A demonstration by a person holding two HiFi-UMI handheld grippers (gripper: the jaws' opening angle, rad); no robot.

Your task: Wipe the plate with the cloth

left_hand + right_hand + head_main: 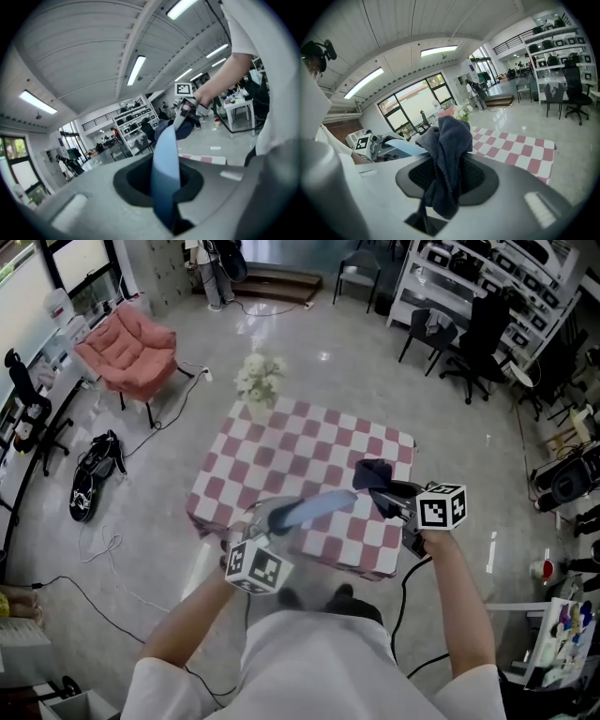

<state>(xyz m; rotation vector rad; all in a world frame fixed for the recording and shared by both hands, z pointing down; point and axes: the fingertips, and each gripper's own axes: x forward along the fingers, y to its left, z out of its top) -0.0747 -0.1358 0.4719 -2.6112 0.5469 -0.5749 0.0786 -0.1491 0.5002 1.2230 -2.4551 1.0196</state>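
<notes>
Over the checkered table's (300, 442) near edge the left gripper (268, 523) clamps the pale blue plate (314, 508) by its rim, lifted clear — presumably so the right gripper (386, 495), clenched on the bunched dark cloth (372, 472) above that same edge, can rub its face.

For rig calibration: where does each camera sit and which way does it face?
Head view: on head, steeply down at table; arms, left gripper, right gripper show.
Left gripper view: along its jaws, shut on plate, toward right gripper; right arm shows.
Right gripper view: along its jaws, shut on cloth, toward left gripper.
All share plate, cloth.
</notes>
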